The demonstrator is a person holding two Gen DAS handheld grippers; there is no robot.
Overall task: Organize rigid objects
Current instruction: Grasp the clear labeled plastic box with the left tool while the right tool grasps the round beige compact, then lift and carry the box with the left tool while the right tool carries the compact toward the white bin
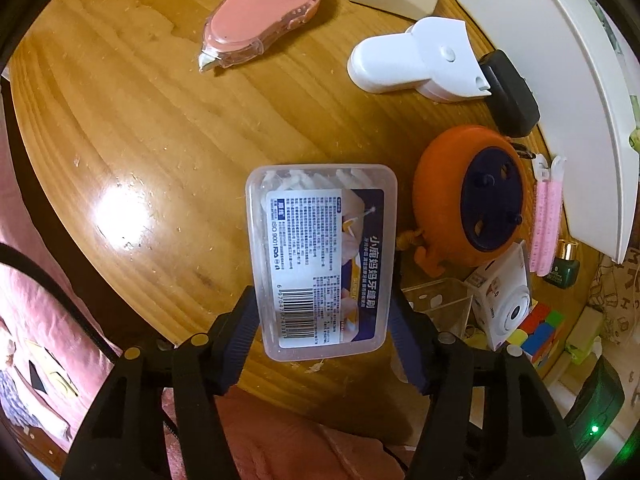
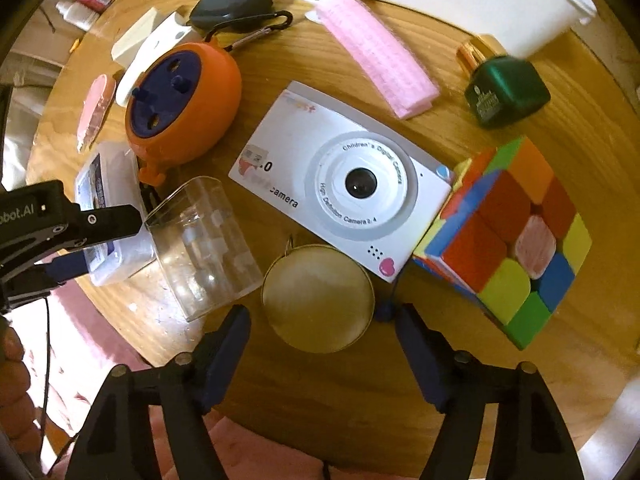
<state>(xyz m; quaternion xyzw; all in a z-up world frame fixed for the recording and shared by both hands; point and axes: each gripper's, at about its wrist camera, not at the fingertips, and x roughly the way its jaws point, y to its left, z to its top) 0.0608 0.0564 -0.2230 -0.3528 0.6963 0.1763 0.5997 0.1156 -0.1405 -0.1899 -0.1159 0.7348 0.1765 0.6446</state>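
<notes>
My left gripper (image 1: 322, 304) is shut on a clear plastic box of floss picks (image 1: 320, 256), its blue pads against the box's two long sides just above the round wooden table (image 1: 160, 120). The right wrist view shows the same gripper (image 2: 96, 240) and box (image 2: 104, 184) at the left. My right gripper (image 2: 322, 312) points down and stands open around a round gold tin (image 2: 318, 298), with a gap on each side of it. Beyond the tin lies a white children's camera (image 2: 344, 184).
Around the camera are a colour cube (image 2: 516, 240), a green bottle (image 2: 506, 92), a pink hair clip (image 2: 380, 68), an orange round toy (image 2: 184, 100) and a clear container (image 2: 204, 240). Farther off lie a pink correction tape (image 1: 260, 16), a white device (image 1: 416, 60), a black pouch (image 1: 510, 92) and a white tray (image 1: 560, 80).
</notes>
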